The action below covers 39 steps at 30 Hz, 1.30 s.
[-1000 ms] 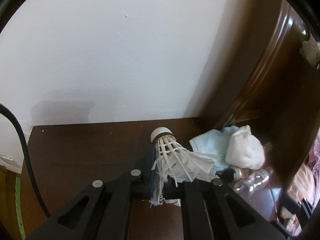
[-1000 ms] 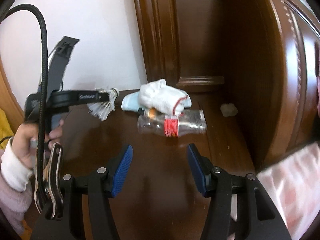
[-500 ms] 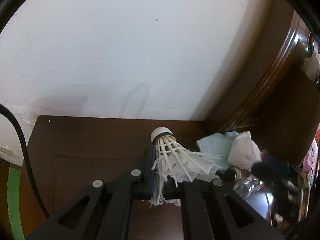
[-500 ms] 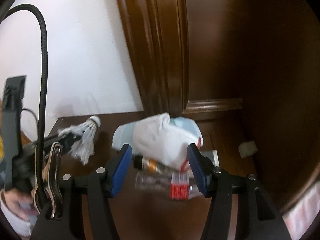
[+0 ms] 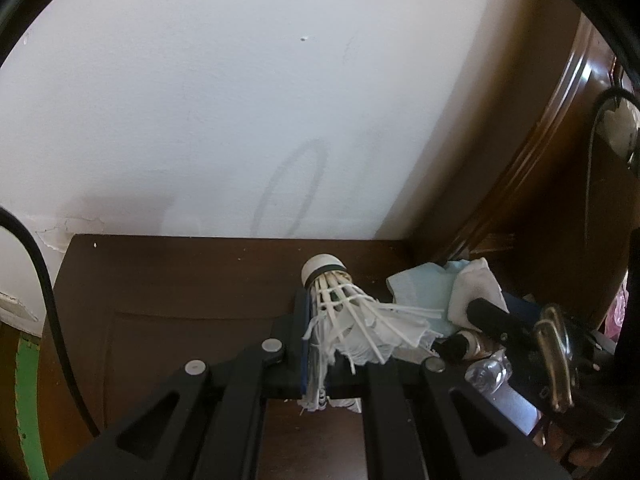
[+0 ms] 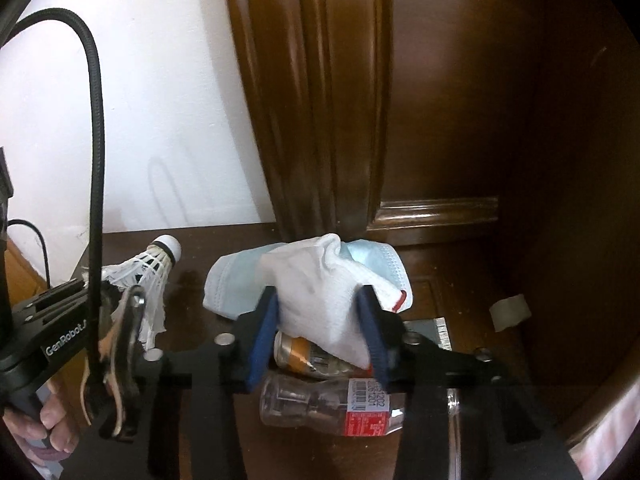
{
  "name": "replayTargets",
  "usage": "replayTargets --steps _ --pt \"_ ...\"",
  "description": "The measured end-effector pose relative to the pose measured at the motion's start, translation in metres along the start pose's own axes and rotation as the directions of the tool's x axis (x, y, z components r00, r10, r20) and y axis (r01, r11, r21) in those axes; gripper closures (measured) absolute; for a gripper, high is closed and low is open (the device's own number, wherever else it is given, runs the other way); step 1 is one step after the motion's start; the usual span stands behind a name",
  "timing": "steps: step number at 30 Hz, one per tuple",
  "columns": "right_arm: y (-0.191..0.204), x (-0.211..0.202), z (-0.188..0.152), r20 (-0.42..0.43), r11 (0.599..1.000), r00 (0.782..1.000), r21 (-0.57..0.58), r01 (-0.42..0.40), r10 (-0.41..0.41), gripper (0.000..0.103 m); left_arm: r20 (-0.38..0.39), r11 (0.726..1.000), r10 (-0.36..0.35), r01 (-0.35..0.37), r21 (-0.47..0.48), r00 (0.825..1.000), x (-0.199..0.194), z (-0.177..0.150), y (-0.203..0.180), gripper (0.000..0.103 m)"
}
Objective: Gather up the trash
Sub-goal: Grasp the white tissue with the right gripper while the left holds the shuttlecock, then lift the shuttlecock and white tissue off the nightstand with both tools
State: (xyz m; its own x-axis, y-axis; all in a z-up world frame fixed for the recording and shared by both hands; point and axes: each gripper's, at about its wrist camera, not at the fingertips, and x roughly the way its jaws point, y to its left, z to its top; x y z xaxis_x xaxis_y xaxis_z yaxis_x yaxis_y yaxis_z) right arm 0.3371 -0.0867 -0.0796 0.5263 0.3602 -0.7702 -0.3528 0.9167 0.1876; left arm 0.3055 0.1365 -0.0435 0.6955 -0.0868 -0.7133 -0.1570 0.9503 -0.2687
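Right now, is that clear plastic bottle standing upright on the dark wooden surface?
No, the clear plastic bottle lies on its side on the wooden surface, its red label facing up, just below the white cloth.

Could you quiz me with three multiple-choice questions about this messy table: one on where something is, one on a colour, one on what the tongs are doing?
1. Where does the clear plastic bottle lie?
A. Under the white cloth
B. On the floor
C. In a bin

2. What colour is the face mask?
A. Red
B. Light blue
C. Black

3. What are the left tongs doing?
A. Hanging open
B. Clamping the shuttlecock
C. Holding a bottle

Key: 1 A, the bottle pokes out beneath the cloth. 2 B, pale blue pleats show. 3 B, its feathers sit pinched between the fingers.
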Motion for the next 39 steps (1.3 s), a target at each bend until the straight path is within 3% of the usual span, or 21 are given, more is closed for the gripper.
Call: replayTargets --steps 3,6,12,24,39 --pt "0.004 -0.004 -0.001 0.014 1.0 1.0 -0.014 -0.004 0.004 0.081 0.0 1.0 0.002 -0.002 0.002 1.0 -0.002 -0.001 -0.002 0.099" --pt "0.004 -0.013 -0.001 0.046 1.0 0.999 -0.012 -0.016 0.016 0.084 0.0 1.0 0.002 -0.002 0.002 1.0 0.0 -0.002 -0.005 0.099" --pt "0.005 -0.042 -0.003 0.115 0.998 0.992 -0.005 -0.057 0.057 0.084 0.005 1.0 -0.001 0.001 0.009 1.0 0.001 -0.004 -0.01 0.099" --pt "0.018 -0.086 -0.027 0.14 0.993 0.983 -0.006 -0.116 0.116 0.084 0.012 1.0 -0.017 0.016 0.018 1.0 -0.008 -0.006 -0.01 0.099" --pt "0.013 -0.128 -0.059 0.194 0.986 0.969 0.034 -0.162 0.152 0.084 0.08 0.994 -0.044 0.036 0.104 0.996 -0.072 -0.017 -0.021 0.099"
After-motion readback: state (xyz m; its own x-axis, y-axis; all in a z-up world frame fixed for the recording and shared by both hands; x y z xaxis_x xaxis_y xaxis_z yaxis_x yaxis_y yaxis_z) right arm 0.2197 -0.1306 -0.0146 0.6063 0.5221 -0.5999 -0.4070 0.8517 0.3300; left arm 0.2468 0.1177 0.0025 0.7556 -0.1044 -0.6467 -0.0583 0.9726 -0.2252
